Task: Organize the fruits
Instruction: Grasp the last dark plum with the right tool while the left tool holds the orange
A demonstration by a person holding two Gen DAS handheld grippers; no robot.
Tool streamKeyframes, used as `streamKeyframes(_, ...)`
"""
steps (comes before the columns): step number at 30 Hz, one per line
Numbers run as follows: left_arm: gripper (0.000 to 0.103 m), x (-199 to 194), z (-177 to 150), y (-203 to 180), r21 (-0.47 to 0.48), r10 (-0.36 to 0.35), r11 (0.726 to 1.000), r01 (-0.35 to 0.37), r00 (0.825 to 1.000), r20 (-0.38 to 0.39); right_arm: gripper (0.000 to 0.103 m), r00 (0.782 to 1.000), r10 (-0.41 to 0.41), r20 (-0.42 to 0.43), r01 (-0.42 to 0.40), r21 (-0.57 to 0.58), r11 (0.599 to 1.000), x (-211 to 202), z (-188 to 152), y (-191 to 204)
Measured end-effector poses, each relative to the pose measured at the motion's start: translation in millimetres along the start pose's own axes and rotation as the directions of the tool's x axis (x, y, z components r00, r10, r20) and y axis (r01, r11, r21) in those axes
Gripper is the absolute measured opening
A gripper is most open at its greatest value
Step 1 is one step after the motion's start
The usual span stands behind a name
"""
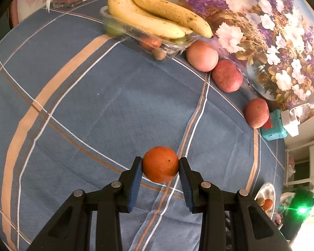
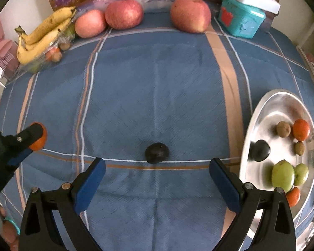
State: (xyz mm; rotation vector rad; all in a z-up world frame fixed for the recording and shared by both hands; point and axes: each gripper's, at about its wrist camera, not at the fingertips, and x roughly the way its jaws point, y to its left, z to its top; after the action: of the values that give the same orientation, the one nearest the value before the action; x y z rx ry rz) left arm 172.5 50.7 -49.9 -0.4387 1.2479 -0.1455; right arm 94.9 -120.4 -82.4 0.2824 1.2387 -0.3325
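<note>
My left gripper [image 1: 160, 164] is shut on an orange [image 1: 160, 164] and holds it above the blue checked cloth; the same orange [image 2: 39, 139] shows in the right wrist view at far left. My right gripper [image 2: 157, 168] is open and empty, with a dark plum [image 2: 157, 152] on the cloth just ahead, between its fingertips. A silver tray [image 2: 259, 113] at the right holds oranges, green fruits, small brown fruits and a dark plum. Three red apples [image 2: 123, 16] line the back edge.
A clear plastic tray [image 1: 171, 45] with bananas [image 1: 155, 18] and small fruits stands at the back left. A teal box [image 2: 239, 18] with a white box on top sits at the back right. A flower painting [image 1: 261, 31] leans behind the apples.
</note>
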Motion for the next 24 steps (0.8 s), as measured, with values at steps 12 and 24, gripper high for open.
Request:
streamKeyframes(12, 0.037, 6, -4, -2, -0.001, -0.01, 1.0, 0.01, 1.0, -0.019, 0.1, 0.998, -0.059, -0.004, 0.059, -0.018, 0.998, 34, 0, 1)
streamKeyframes(24, 0.037, 9, -4, -3, 0.007, -0.013, 1.0, 0.013, 1.0, -0.025, 0.103, 0.992, -0.046, 0.117, 0.049, -0.025, 0.998, 31, -28, 2)
